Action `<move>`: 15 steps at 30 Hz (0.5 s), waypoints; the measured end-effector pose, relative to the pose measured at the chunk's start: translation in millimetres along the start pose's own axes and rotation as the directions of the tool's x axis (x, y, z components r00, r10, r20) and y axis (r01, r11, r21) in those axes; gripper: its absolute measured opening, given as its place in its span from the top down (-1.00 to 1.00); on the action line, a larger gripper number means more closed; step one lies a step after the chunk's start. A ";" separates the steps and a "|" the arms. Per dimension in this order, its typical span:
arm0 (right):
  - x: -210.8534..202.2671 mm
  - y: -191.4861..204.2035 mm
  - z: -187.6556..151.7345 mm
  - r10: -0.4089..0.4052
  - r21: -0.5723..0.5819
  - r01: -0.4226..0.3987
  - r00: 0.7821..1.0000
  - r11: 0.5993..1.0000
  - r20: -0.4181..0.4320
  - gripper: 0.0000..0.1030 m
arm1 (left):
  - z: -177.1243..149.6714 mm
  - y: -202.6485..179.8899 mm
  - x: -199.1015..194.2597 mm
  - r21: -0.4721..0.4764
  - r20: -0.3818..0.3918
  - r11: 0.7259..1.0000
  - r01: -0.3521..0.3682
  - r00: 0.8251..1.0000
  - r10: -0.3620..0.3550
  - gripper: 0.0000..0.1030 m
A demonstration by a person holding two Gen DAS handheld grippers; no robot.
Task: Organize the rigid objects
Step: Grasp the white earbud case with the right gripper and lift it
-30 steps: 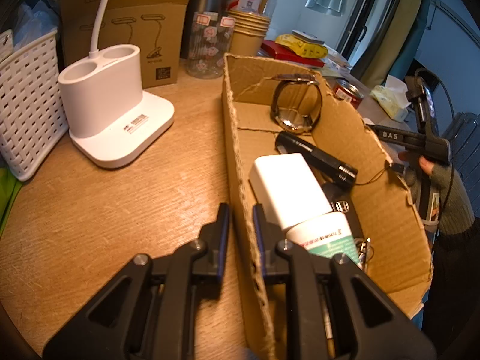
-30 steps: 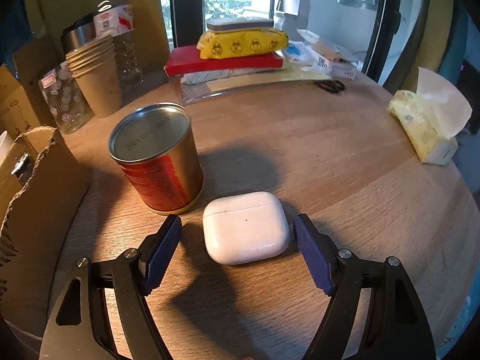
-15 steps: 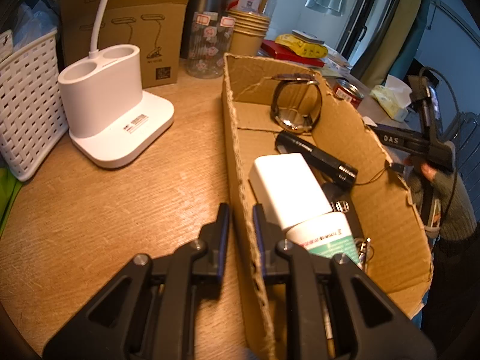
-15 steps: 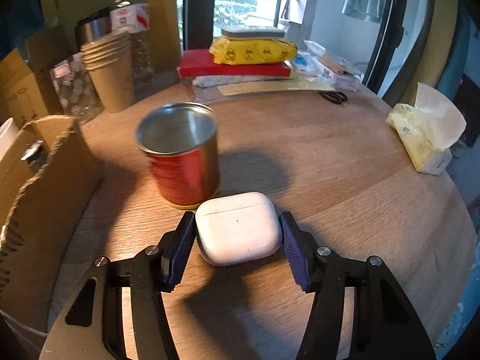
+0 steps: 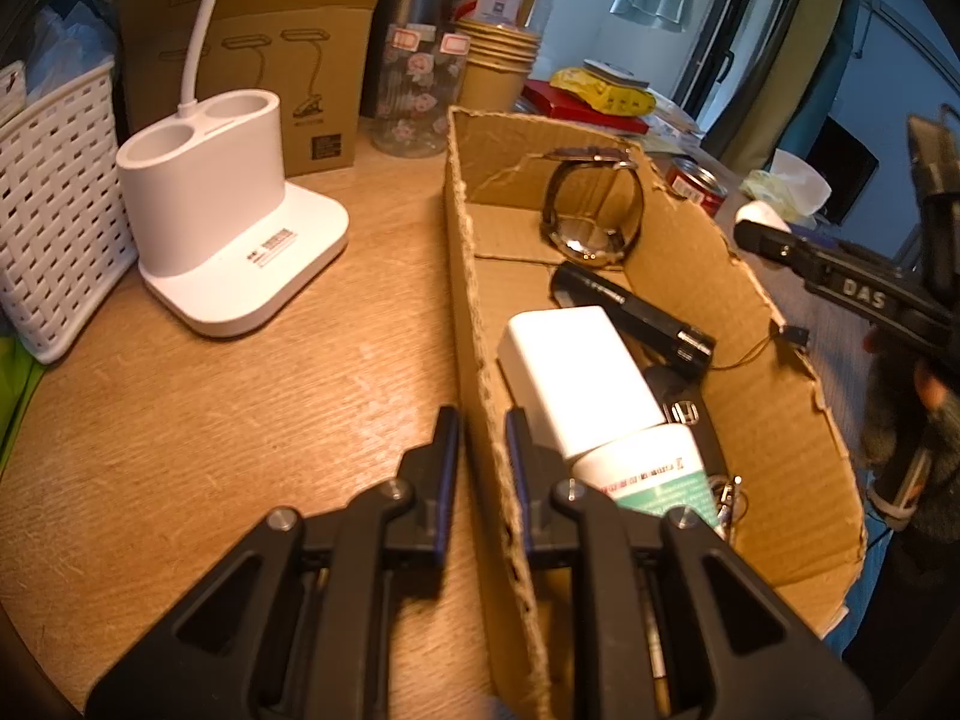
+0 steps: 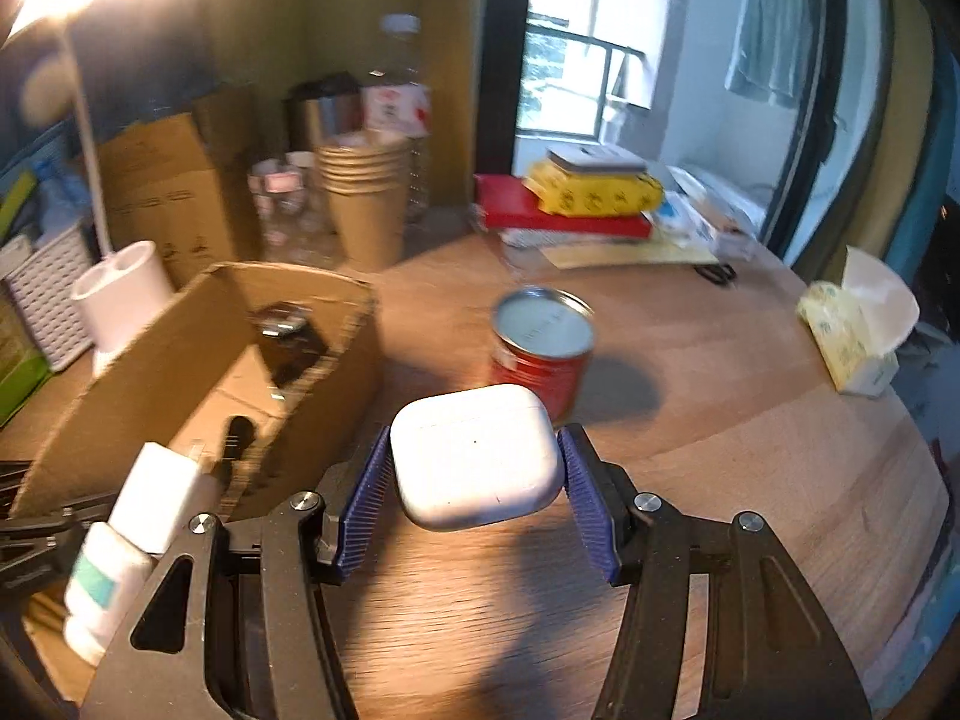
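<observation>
Round wooden table (image 6: 750, 420): my right gripper (image 6: 474, 471) clamps the earbud case (image 6: 474, 456), lifted; left gripper (image 5: 483, 438) pinches the cardboard box (image 5: 465, 276) wall. Can (image 6: 540, 348) left.

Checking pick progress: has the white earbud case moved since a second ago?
Yes. The white earbud case, clamped in the right gripper, is off the table, up and leftward from beside the red can.
</observation>
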State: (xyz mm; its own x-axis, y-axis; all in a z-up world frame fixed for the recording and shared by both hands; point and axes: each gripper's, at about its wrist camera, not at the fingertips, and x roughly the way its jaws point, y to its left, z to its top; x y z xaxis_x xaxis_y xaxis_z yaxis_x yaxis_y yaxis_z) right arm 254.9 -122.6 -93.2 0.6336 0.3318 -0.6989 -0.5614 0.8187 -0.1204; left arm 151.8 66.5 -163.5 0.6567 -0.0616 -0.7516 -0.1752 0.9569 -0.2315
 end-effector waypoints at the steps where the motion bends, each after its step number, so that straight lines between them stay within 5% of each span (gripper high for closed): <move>1: -3.0 3.5 1.3 0.004 -0.007 -0.003 1.000 1.000 0.008 -0.16 | 0.2 -0.1 0.0 -0.001 0.000 1.000 0.000 1.000 0.000 0.67; 15: -17.3 56.7 19.9 0.062 -0.110 -0.056 0.996 0.992 0.057 -0.16 | 0.3 -0.3 0.1 0.000 0.000 1.000 0.000 1.000 0.000 0.67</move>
State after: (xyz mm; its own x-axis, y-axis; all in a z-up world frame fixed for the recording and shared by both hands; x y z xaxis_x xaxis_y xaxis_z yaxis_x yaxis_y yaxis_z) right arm 222.7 -72.5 -74.0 0.6269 0.4083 -0.6635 -0.6508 0.7426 -0.1579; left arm 152.2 66.3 -163.3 0.6564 -0.0614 -0.7519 -0.1757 0.9568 -0.2315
